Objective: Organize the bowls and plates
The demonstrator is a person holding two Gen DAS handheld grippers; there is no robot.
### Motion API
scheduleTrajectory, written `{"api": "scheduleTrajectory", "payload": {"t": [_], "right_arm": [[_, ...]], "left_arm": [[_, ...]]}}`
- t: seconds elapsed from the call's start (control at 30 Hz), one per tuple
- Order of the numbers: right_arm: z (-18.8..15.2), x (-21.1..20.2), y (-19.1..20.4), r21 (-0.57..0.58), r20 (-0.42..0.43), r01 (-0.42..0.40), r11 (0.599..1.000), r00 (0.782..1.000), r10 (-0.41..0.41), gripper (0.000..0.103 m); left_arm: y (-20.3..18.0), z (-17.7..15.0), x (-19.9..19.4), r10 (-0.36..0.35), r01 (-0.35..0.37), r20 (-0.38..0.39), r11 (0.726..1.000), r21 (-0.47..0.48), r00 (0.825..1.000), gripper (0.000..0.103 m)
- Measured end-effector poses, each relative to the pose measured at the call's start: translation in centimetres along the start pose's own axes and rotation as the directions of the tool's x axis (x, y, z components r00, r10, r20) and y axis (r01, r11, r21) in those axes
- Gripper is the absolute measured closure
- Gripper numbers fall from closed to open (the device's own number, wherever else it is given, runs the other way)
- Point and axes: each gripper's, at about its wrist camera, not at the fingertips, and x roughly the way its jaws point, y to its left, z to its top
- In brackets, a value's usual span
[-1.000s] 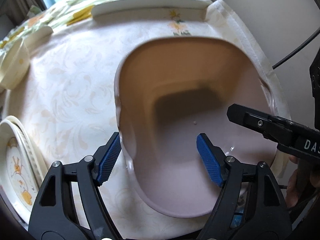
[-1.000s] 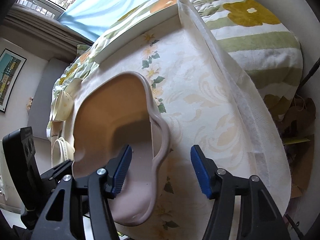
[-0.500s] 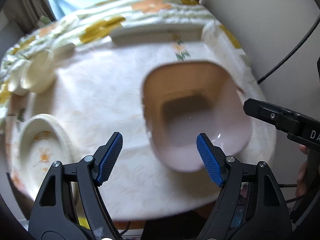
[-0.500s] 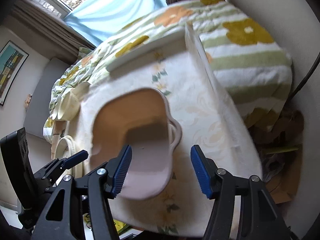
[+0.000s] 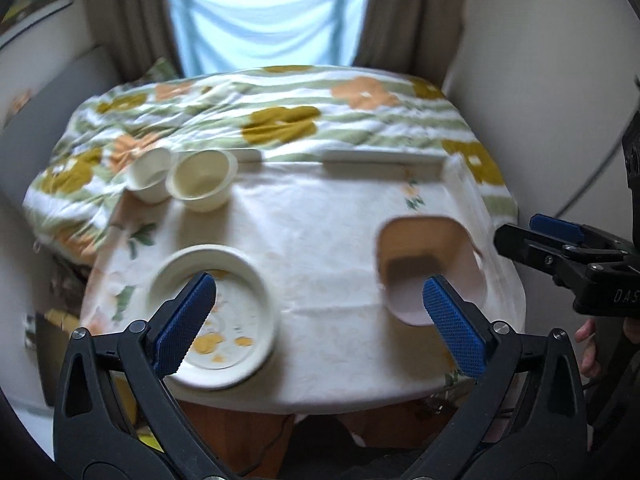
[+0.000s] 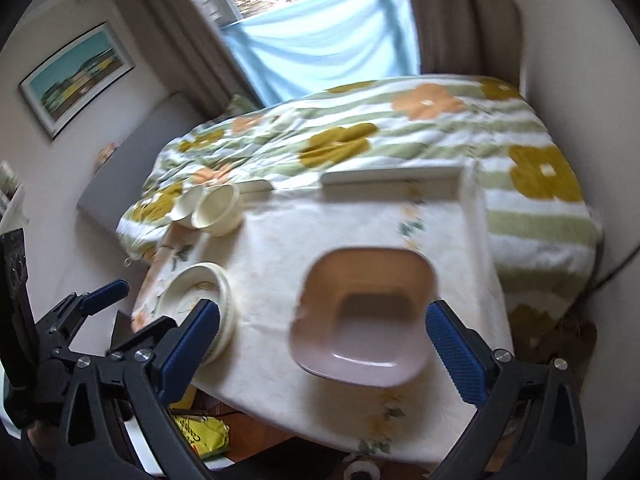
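Observation:
A pink square bowl sits at the table's right front. A stack of cream plates with orange prints sits at the left front. Two cream round bowls stand side by side at the back left. My left gripper is open and empty, held above the table's front edge between plates and pink bowl. My right gripper is open and empty, above and in front of the pink bowl. Each gripper shows at the edge of the other's view.
The table has a pale floral cloth and a raised white rim at the back. A flowered bedspread lies behind it. A wall stands close on the right. A yellow packet lies on the floor under the front edge.
Both grippers have pulled back and up from the pink bowl, which stays on the table. The plates and the two round bowls have come into view.

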Motion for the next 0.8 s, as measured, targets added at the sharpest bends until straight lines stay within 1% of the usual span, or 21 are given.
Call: {"api": "scheduleTrajectory", "payload": {"t": [0.07, 0.13, 0.23, 0.3, 0.4, 0.5, 0.53, 0.6, 0.67, 0.7, 0.73, 0.77, 0.8], "right_arm": [[1.2, 0.5, 1.3, -0.035, -0.002, -0.023, 0.999, 1.000, 0.023, 0.000], [2.7, 1.3, 3.1, -0.079, -0.008, -0.037, 0.996, 0.999, 0.036, 0.000], [4.9, 3.2, 5.6, -0.144, -0.017, -0.027, 0.989, 1.000, 0.025, 0.000], [6.6, 5.2, 7.1, -0.174, -0.033, -0.036, 0.984, 0.999, 0.031, 0.000], [8.8, 9.1, 8.8, -0.181, -0.084, -0.065, 0.981, 0.995, 0.050, 0.000], [10.8, 14.0, 9.9, -0.144, -0.157, -0.081, 0.986, 0.986, 0.058, 0.000], [11.3, 15.6, 10.4, -0.136, -0.180, -0.081, 0.987, 0.982, 0.055, 0.000], [12.4, 18.6, 11.1, -0.128, -0.215, -0.085, 0.988, 0.975, 0.057, 0.000], [13.3, 21.7, 12.0, -0.129, -0.249, -0.076, 0.989, 0.967, 0.042, 0.001], [13.6, 23.0, 12.4, -0.133, -0.263, -0.073, 0.988, 0.964, 0.036, 0.002], [13.9, 24.5, 12.7, -0.136, -0.280, -0.068, 0.988, 0.960, 0.027, 0.002], [14.0, 25.9, 13.0, -0.139, -0.299, -0.057, 0.989, 0.954, 0.013, 0.005], [14.1, 27.2, 13.2, -0.139, -0.318, -0.043, 0.989, 0.948, -0.003, 0.010]], "left_arm": [[2.5, 0.7, -0.7, 0.009, -0.009, 0.000, 0.998, -0.063, 1.000, 0.000], [5.6, 1.5, -0.8, 0.008, -0.008, -0.001, 0.990, -0.138, 1.000, 0.000], [9.6, 2.8, 0.2, 0.013, -0.017, -0.021, 0.976, -0.216, 1.000, 0.000], [11.8, 3.7, 1.3, 0.013, -0.021, -0.034, 0.967, -0.254, 0.999, 0.000], [15.4, 5.2, 3.8, 0.004, -0.025, -0.066, 0.948, -0.317, 0.998, 0.000], [19.1, 6.5, 7.2, -0.028, -0.015, -0.105, 0.921, -0.390, 0.994, 0.001], [19.8, 6.7, 8.2, -0.038, -0.013, -0.117, 0.915, -0.402, 0.992, 0.002], [21.7, 7.4, 10.9, -0.060, -0.010, -0.148, 0.903, -0.429, 0.987, 0.006], [23.3, 7.9, 13.8, -0.082, -0.007, -0.180, 0.894, -0.447, 0.980, 0.011], [24.1, 8.1, 15.5, -0.093, -0.008, -0.198, 0.890, -0.456, 0.976, 0.012], [24.6, 8.3, 16.8, -0.101, -0.009, -0.215, 0.888, -0.460, 0.971, 0.017], [25.2, 8.5, 18.6, -0.115, -0.009, -0.239, 0.886, -0.464, 0.964, 0.025], [25.4, 8.6, 19.8, -0.127, -0.007, -0.257, 0.885, -0.466, 0.958, 0.030]]}}
